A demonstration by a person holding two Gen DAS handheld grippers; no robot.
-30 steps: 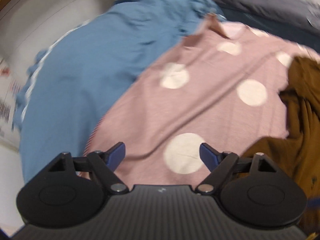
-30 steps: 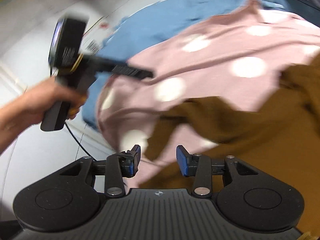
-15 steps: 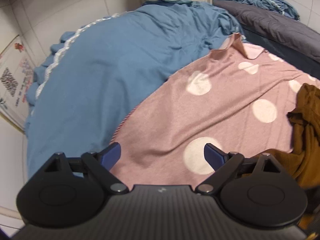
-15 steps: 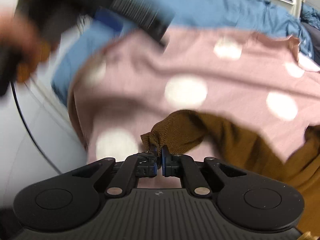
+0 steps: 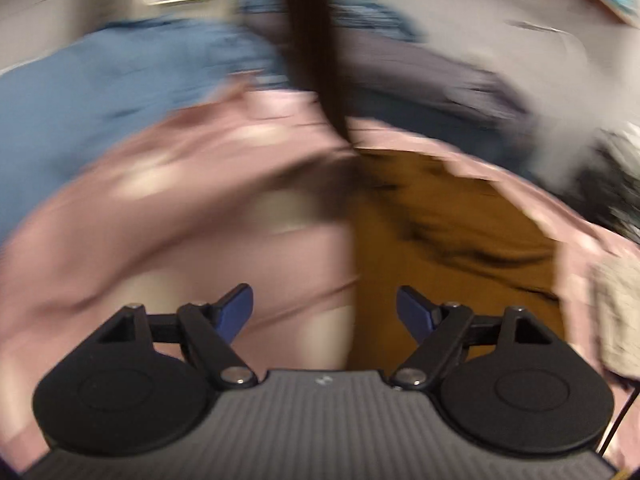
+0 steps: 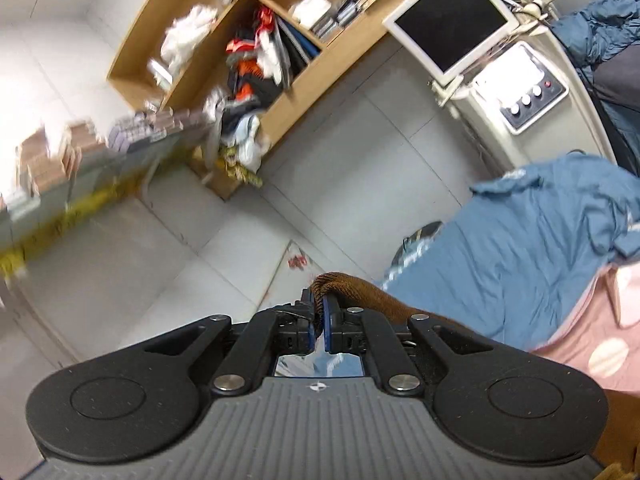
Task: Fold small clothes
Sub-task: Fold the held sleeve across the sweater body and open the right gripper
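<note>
No text, number or brand can be read in either view. The left wrist view is blurred by motion. In the right wrist view the monitor (image 6: 450, 20) screen is dark, the white machine (image 6: 524, 98) shows only knobs, and the paper on the floor (image 6: 298, 261) bears red marks too small to read
</note>
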